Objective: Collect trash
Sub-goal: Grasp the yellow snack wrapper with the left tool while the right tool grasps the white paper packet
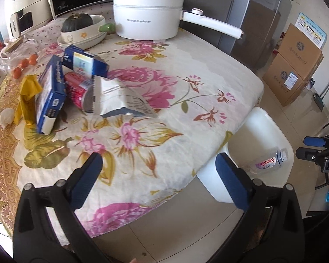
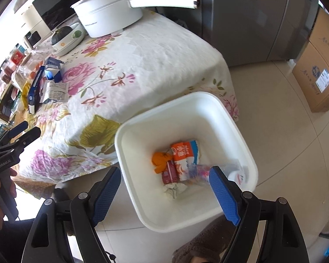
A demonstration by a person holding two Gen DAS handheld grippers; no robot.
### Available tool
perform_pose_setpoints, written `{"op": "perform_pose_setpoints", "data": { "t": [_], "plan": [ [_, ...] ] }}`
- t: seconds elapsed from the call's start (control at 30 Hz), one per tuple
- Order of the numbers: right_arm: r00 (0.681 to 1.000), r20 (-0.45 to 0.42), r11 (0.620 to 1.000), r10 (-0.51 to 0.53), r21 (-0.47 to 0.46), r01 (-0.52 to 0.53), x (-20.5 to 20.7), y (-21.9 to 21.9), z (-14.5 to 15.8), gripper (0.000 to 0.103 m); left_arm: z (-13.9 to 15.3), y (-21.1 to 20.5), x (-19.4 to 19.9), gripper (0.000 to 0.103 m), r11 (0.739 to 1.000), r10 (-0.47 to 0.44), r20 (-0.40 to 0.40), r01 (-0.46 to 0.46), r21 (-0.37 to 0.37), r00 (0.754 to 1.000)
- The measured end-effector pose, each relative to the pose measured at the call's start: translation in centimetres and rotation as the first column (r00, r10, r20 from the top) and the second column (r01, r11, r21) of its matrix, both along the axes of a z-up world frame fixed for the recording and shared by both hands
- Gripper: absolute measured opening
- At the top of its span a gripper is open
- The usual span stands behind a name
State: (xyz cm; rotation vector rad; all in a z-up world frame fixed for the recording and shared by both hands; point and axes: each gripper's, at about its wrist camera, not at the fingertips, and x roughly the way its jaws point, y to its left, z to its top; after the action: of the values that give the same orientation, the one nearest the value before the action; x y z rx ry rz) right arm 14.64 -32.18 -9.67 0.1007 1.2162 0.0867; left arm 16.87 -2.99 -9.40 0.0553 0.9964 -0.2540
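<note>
A white trash bin stands on the floor by the table's corner. Inside lie an orange-and-white carton, orange peel, a red wrapper, crumpled tissue and a clear plastic bottle. My right gripper is open and empty just above the bin. The bin and bottle also show in the left wrist view. On the table lie two blue boxes, a red can, a white paper bag, a yellow wrapper and a tissue ball. My left gripper is open and empty over the table's near edge.
A white electric pot with a long handle, a bowl holding a dark squash, small tomatoes and appliances stand at the table's back. Cardboard boxes and a grey fridge stand to the right.
</note>
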Motion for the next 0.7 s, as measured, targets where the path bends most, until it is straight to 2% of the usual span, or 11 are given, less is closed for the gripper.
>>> {"op": "perform_pose_setpoints", "data": {
  "t": [0.27, 0.47, 0.7],
  "plan": [
    [0.998, 0.044, 0.999, 0.048, 0.003, -0.048, 2.7, 5.0, 1.2, 0.084, 1.3, 6.6, 0.8, 0.102, 0.993, 0.109, 0.045, -0.111, 0.036, 0.993],
    [0.992, 0.07, 0.994, 0.104, 0.029, -0.107, 5.2, 10.3, 1.5, 0.084, 1.7, 12.0, 1.5, 0.102, 0.975, 0.215, 0.07, -0.219, 0.046, 0.974],
    [0.985, 0.069, 0.985, 0.159, 0.059, -0.163, 8.0, 16.4, 0.6, 0.084, 1.1, 16.8, 2.4, 0.102, 0.953, 0.295, 0.065, -0.298, 0.054, 0.953]
  ]
}}
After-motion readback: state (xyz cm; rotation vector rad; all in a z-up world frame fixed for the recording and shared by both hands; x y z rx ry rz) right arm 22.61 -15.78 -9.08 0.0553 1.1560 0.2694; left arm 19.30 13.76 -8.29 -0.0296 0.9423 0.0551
